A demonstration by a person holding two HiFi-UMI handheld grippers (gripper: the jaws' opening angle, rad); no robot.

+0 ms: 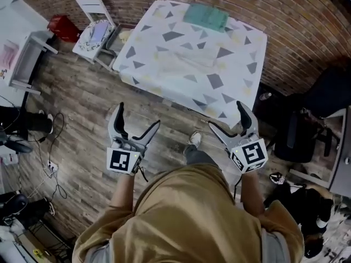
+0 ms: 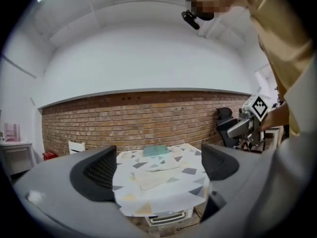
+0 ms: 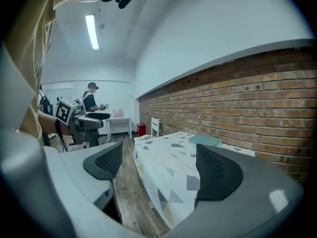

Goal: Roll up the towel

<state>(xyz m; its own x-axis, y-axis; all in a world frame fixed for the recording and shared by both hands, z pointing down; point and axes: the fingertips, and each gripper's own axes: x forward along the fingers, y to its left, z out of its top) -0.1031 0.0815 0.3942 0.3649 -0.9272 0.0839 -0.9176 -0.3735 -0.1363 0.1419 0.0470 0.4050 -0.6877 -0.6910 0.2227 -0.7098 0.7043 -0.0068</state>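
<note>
A folded teal towel [image 1: 205,16] lies at the far edge of a table under a triangle-patterned cloth [image 1: 164,75]. A pale flat cloth [image 1: 189,59] lies at the table's middle. My left gripper [image 1: 139,114] and right gripper [image 1: 225,114] hang over the wooden floor, short of the table's near edge, both open and empty. The left gripper view frames the teal towel [image 2: 156,150] and pale cloth [image 2: 153,175] between wide-apart jaws. From the right gripper view the teal towel [image 3: 205,141] sits near the brick wall.
A white folding chair [image 1: 96,29] and a red bag [image 1: 63,27] stand left of the table. At the right is a black office chair [image 1: 307,130]. A white desk [image 1: 22,53] and floor cables [image 1: 52,147] lie far left. Another person [image 3: 91,100] stands in the background.
</note>
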